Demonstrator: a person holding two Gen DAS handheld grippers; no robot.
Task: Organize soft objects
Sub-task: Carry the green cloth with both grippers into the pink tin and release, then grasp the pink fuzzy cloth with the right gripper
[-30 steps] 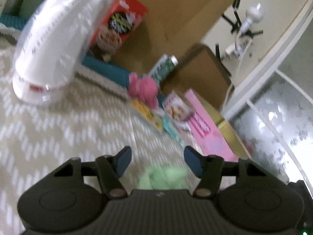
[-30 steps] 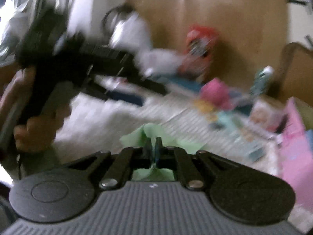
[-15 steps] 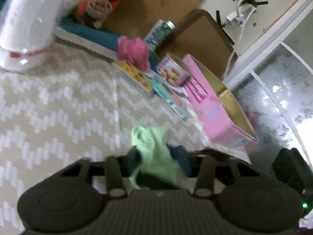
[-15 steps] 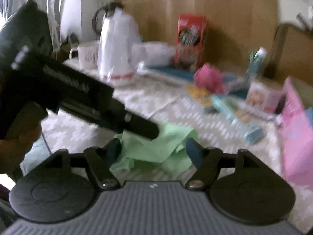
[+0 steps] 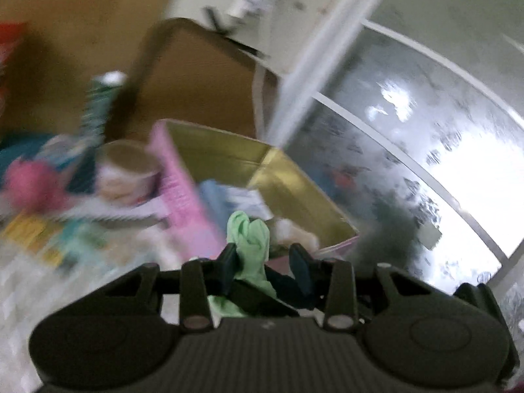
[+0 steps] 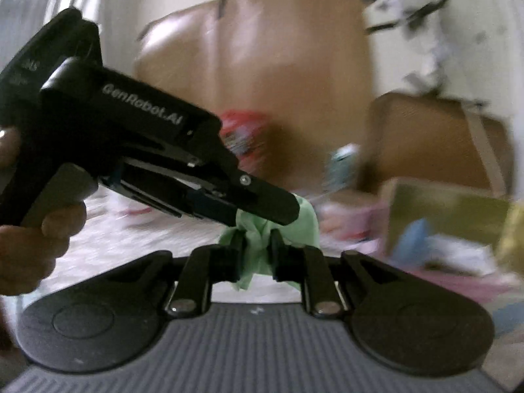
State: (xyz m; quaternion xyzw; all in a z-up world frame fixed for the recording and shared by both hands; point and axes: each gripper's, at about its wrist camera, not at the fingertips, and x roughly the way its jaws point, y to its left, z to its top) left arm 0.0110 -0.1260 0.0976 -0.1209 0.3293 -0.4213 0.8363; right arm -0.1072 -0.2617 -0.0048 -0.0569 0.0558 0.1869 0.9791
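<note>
Green cloth (image 5: 250,245) pinched by both grippers at once, held in the air. Left gripper (image 5: 265,262) closed partway on one bunch; right gripper (image 6: 257,252) clamped on another, just beside. Open pink box (image 5: 183,190) directly ahead and below, slightly right of both. Cloth bunched, no clear long axis. Box contents blurred; table items left smeared, not identifiable.
</note>
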